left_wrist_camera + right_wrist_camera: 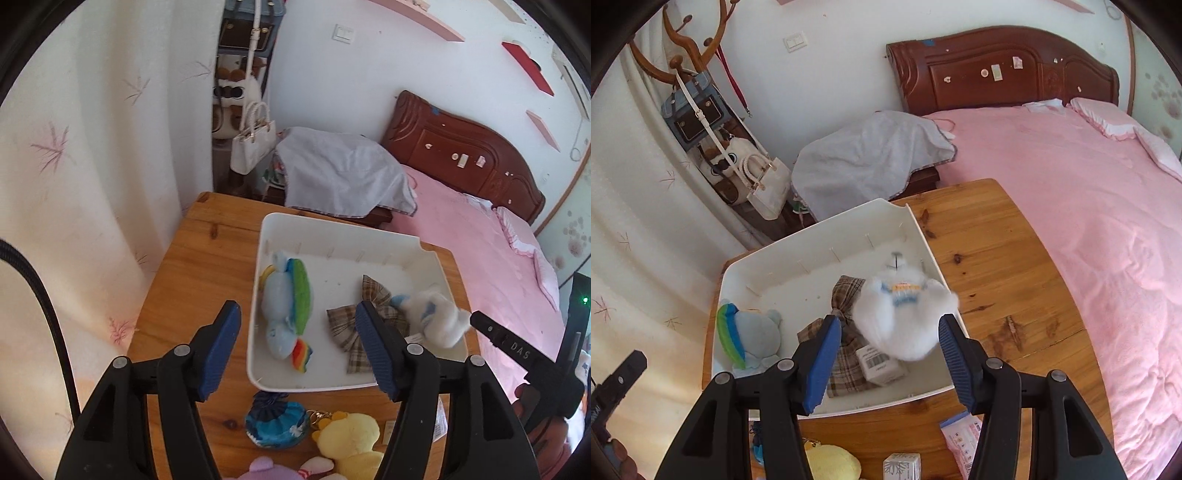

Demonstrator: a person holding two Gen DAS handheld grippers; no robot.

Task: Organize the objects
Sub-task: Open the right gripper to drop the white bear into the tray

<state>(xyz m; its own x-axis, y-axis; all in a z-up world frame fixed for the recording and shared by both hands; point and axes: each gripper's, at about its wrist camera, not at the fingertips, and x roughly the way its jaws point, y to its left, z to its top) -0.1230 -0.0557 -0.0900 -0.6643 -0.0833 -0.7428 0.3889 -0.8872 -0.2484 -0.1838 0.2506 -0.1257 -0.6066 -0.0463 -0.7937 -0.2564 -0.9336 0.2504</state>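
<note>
Right wrist view: the right gripper (pixel 888 332) has its jaws spread wide, gripping nothing. Just beyond and between them, one blurred white plush toy (pixel 905 317) sits over the near right corner of one white tray (pixel 812 243) on the wooden worktop (pixel 997 258). Inside the tray, left of the jaws, lie one plaid bow (pixel 846 295) and one blue rainbow plush (pixel 753 339). Left wrist view: the left gripper (pixel 299 325) also has its jaws wide and empty, above the tray's near left edge. Below them rest one blue pouch (pixel 277 424) and one yellow plush (pixel 351 439).
</note>
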